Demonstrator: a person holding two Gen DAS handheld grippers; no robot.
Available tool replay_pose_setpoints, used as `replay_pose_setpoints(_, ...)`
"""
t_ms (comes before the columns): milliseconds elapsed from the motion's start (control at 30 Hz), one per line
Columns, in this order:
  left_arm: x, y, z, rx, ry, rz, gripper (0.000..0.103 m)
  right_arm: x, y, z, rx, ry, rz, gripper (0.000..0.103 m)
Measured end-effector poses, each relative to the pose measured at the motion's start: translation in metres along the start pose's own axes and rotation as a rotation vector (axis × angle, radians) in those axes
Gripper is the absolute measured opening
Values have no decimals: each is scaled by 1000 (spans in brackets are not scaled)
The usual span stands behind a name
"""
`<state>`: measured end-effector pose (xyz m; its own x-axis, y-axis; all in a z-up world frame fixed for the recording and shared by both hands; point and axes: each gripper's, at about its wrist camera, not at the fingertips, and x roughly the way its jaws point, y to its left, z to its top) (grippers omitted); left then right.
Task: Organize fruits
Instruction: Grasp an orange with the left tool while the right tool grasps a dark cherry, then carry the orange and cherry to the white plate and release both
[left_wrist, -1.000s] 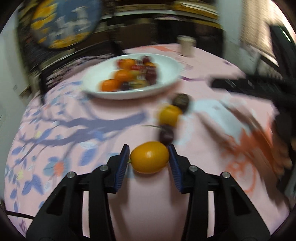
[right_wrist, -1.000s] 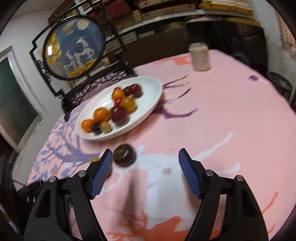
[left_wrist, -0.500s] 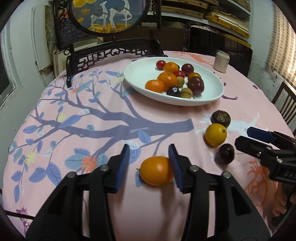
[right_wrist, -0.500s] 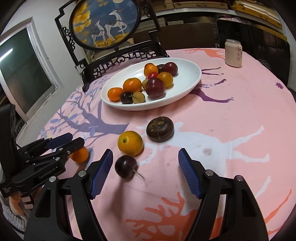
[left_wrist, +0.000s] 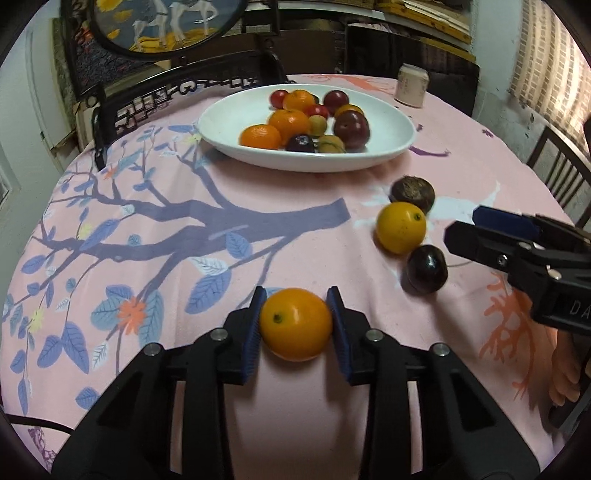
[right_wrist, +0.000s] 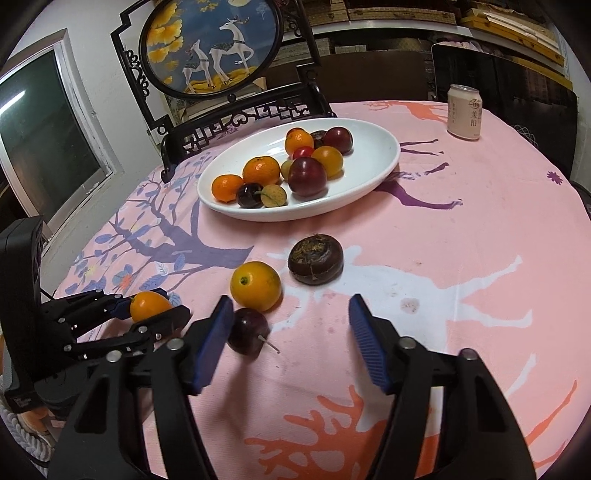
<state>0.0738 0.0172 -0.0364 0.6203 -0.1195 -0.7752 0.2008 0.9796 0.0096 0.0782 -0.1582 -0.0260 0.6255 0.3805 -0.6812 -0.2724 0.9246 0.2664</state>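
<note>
My left gripper (left_wrist: 295, 314) is shut on a small orange (left_wrist: 295, 324) just above the pink tablecloth; it also shows in the right wrist view (right_wrist: 147, 304). My right gripper (right_wrist: 290, 317) is open and empty. A dark plum (right_wrist: 248, 331) lies by its left finger, with a yellow-orange fruit (right_wrist: 255, 285) and a brown wrinkled fruit (right_wrist: 316, 260) beyond. The same three show in the left wrist view: plum (left_wrist: 427, 268), yellow-orange fruit (left_wrist: 400, 227), brown fruit (left_wrist: 413, 192). A white oval dish (right_wrist: 369, 173) holds several oranges and plums.
A drink can (right_wrist: 464, 112) stands at the far right of the round table. A dark carved chair (right_wrist: 236, 118) with a round deer panel (right_wrist: 210, 44) stands behind the dish (left_wrist: 229, 122). Another chair (left_wrist: 557, 170) is at the right edge.
My left gripper has closed on the small orange, which was loose between its fingers half a second ago. My right gripper has moved nearer to the dark plum.
</note>
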Motion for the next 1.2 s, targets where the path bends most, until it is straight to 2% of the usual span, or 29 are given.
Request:
replay_pose_setpoints(67,-2,6,1,-27,-10,29,34,3,2,0,-2,13,5,53)
replay_pose_setpoints(133,-3,11,3,-48,-13,39,34,10,6,-1,-2,40,18,50)
replay_pose_setpoints(433,3,10,4,-36,9,59,35,22,31,-7,-75,77,47,50)
replay_pose_setpoints(533,4,9,4,-31,10,63,35,25,36,-10,-109,88,32,41)
replay_pose_setpoints(633,4,10,4,-32,10,62,35,22,34,-9,-108,62,10,32)
replay_pose_setpoints(800,4,10,4,-27,9,68,35,24,34,-10,-118,77,16,32)
replay_pose_setpoints(867,4,9,4,-24,9,70,35,28,33,-12,-116,111,30,32)
replay_pose_setpoints(1200,3,8,4,-25,3,63,34,15,32,-11,-118,57,15,29)
